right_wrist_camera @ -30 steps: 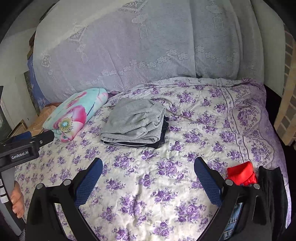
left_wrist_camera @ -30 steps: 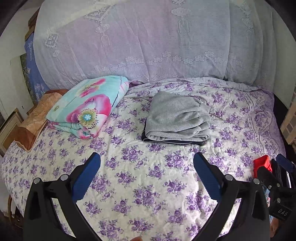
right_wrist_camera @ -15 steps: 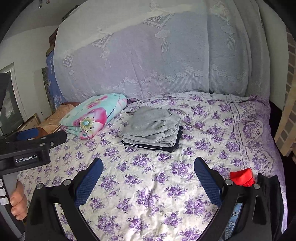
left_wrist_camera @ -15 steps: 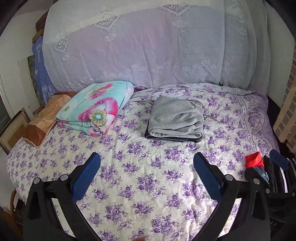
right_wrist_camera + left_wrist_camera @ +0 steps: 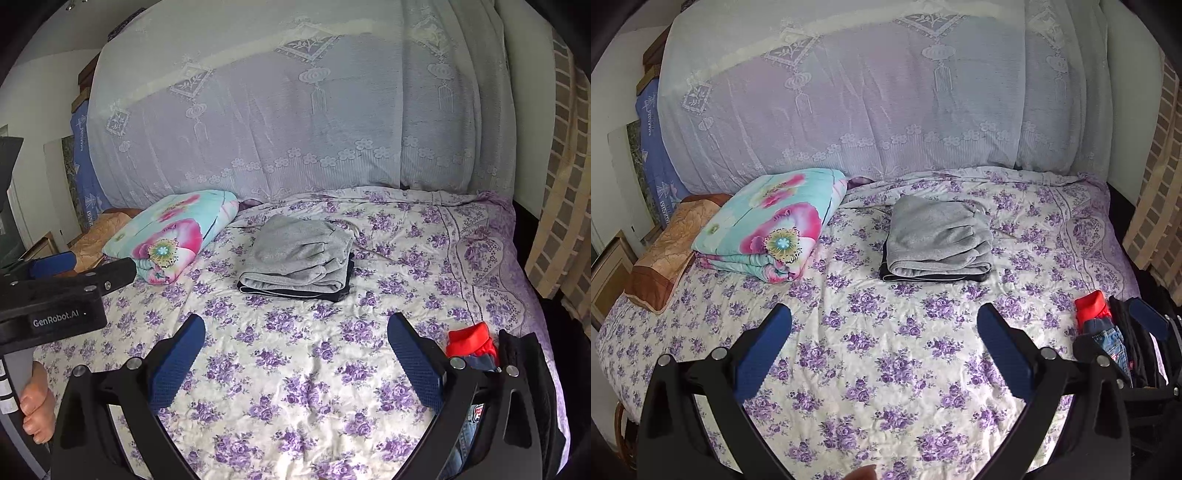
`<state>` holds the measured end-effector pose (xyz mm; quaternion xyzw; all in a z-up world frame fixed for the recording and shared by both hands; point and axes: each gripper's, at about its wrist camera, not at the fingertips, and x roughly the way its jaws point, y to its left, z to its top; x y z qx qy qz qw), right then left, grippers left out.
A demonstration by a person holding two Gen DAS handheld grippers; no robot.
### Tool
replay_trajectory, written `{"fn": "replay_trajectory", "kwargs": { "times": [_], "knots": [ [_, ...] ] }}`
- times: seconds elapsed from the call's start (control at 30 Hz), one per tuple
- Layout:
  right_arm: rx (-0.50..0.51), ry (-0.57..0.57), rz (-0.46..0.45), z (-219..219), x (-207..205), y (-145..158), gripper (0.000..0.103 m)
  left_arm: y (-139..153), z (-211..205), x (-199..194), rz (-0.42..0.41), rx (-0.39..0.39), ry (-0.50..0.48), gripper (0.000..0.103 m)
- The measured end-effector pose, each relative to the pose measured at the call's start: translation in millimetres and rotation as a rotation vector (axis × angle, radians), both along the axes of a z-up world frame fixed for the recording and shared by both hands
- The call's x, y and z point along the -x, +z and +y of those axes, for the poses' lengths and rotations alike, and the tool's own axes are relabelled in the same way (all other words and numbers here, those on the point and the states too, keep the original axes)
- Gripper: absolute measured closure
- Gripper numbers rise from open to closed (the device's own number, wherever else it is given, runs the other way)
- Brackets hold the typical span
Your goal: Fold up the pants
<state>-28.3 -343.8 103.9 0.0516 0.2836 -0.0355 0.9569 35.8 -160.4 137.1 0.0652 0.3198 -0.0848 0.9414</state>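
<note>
Folded grey pants (image 5: 938, 236) (image 5: 297, 254) lie on top of a folded dark garment (image 5: 886, 275) (image 5: 341, 290) in the far middle of the bed. My left gripper (image 5: 884, 325) hangs open over the near part of the bed, well short of the stack, holding nothing. My right gripper (image 5: 295, 334) is open as well and empty, at a similar distance from the pants. A pile of clothes, red (image 5: 1091, 304) (image 5: 469, 339), denim (image 5: 1110, 341) and black (image 5: 524, 365), sits at the bed's near right edge.
The bed (image 5: 886, 369) has a purple-flowered sheet. A folded floral quilt (image 5: 768, 225) (image 5: 173, 234) and a brown pillow (image 5: 665, 251) lie at far left. A lace-covered mound (image 5: 886, 110) rises behind. A hand (image 5: 35, 402) holds the left gripper body (image 5: 55, 295).
Both grippers have drawn back and risen from the bed, so the folded pants look smaller and farther away. Both stayed open and empty.
</note>
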Motion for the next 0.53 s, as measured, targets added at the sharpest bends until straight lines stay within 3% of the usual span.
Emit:
{"fn": "replay_trajectory", "kwargs": {
  "times": [0.13,0.23,0.37,0.53],
  "knots": [
    [0.013,-0.002,0.002,15.7,-2.7,1.8,0.003,1.1,9.9,-3.3,0.004,0.023,-0.041,0.005],
    [0.009,-0.012,-0.004,20.1,-2.7,4.4,0.003,2.4,9.4,-1.4,-0.044,-0.015,-0.046,0.005],
    [0.005,-0.04,-0.013,17.7,-1.9,8.5,0.003,2.0,5.9,-5.9,-0.01,0.01,-0.09,0.005],
    [0.013,-0.059,-0.012,14.6,-3.0,11.6,0.003,5.1,0.0,-3.3,-0.027,0.011,-0.113,0.005]
  ]
}}
